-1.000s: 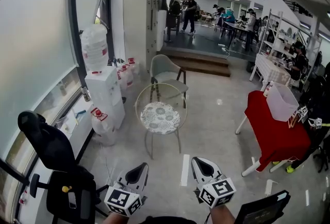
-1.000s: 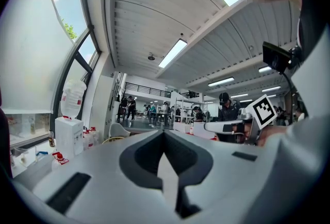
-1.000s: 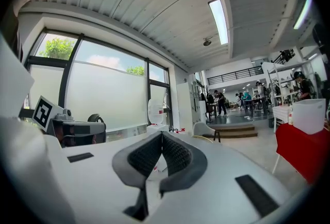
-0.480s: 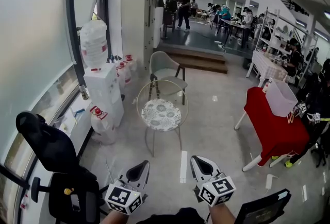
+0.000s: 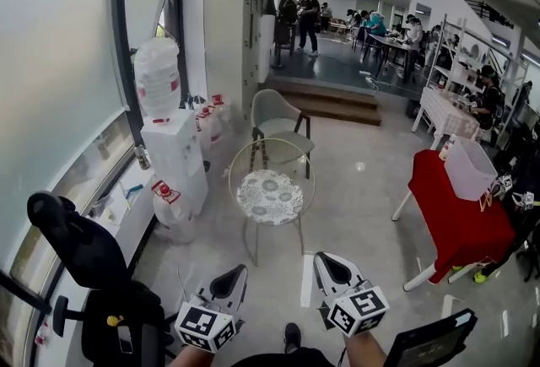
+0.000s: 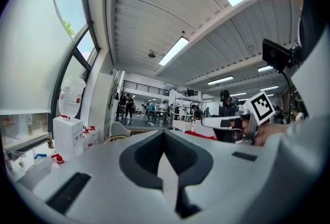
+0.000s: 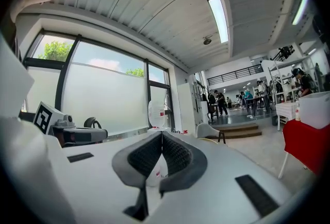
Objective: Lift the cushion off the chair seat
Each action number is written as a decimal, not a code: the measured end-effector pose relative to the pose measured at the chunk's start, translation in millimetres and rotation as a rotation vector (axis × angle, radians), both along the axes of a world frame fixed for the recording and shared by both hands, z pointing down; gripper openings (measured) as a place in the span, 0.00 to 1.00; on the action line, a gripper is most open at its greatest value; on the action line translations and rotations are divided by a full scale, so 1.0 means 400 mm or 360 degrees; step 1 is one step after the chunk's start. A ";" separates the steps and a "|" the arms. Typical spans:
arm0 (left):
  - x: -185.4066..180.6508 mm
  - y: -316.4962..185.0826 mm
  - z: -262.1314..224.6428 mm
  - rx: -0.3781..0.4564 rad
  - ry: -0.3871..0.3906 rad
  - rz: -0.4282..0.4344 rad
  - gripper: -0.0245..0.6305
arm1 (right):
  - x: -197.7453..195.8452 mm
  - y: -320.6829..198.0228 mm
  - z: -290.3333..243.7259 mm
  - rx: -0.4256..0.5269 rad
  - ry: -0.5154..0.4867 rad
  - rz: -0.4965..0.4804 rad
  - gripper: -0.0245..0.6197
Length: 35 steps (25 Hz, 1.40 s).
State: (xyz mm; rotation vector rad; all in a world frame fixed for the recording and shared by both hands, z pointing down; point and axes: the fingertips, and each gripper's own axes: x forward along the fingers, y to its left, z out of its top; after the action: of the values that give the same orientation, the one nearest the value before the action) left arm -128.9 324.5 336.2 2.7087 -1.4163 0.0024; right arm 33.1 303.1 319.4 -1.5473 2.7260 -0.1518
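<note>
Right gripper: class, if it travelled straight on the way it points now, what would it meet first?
Probably the clear water bottle on the white dispenser, which sits straight beyond the shut right gripper. The round patterned cushion lies to the right of that line. Depth is hard to judge.

The right gripper [image 7: 161, 137] has its jaws together, with nothing between them. Beyond stand a water bottle [image 7: 157, 113], a grey chair [image 7: 207, 130] and a red table [image 7: 308, 147].

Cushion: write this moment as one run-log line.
cushion: on chair, untouched | left tool: shut, empty | right tool: shut, empty | both short of chair
</note>
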 end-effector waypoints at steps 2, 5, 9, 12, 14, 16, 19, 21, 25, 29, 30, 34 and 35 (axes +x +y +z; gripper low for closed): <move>0.013 -0.026 -0.007 0.0007 -0.0011 -0.0009 0.05 | 0.012 -0.030 -0.004 0.0002 -0.0010 -0.0013 0.05; 0.030 -0.072 -0.014 0.0008 -0.0023 -0.0027 0.05 | 0.031 -0.079 -0.005 -0.0001 -0.0025 -0.0027 0.05; 0.054 -0.131 -0.017 -0.0002 -0.0022 -0.0047 0.05 | 0.050 -0.146 -0.011 -0.0003 -0.0033 -0.0054 0.05; 0.071 -0.177 -0.017 -0.0008 -0.0028 -0.0055 0.05 | 0.066 -0.196 -0.011 -0.0007 -0.0038 -0.0058 0.05; 0.081 -0.208 -0.020 -0.0014 -0.0027 -0.0060 0.05 | 0.076 -0.226 -0.007 -0.0018 -0.0045 -0.0062 0.05; 0.090 -0.237 -0.020 -0.0022 -0.0027 -0.0065 0.05 | 0.083 -0.254 -0.008 -0.0018 -0.0048 -0.0074 0.05; 0.109 -0.273 -0.021 -0.0032 -0.0032 -0.0080 0.05 | 0.102 -0.288 -0.012 -0.0018 -0.0046 -0.0093 0.05; 0.126 -0.297 -0.022 -0.0037 -0.0038 -0.0089 0.05 | 0.121 -0.313 -0.012 -0.0019 -0.0046 -0.0100 0.05; 0.166 -0.346 -0.020 -0.0048 -0.0055 -0.0095 0.05 | 0.158 -0.366 -0.008 -0.0015 -0.0062 -0.0116 0.05; 0.205 -0.399 -0.019 -0.0061 -0.0053 -0.0112 0.05 | 0.199 -0.416 -0.003 -0.0013 -0.0056 -0.0122 0.05; 0.217 -0.413 -0.021 -0.0061 -0.0046 -0.0111 0.05 | 0.213 -0.430 -0.005 -0.0009 -0.0060 -0.0120 0.05; 0.272 -0.464 -0.031 -0.0070 -0.0029 -0.0092 0.05 | 0.269 -0.487 -0.023 0.0033 -0.0078 -0.0111 0.05; 0.287 -0.476 -0.030 -0.0070 -0.0037 -0.0087 0.05 | 0.282 -0.499 -0.023 0.0036 -0.0083 -0.0111 0.05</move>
State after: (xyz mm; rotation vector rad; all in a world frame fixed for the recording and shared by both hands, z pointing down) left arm -14.1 134.2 324.1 2.6424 -1.4778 0.0611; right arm 146.1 103.5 310.4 -1.4232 2.7329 -0.1588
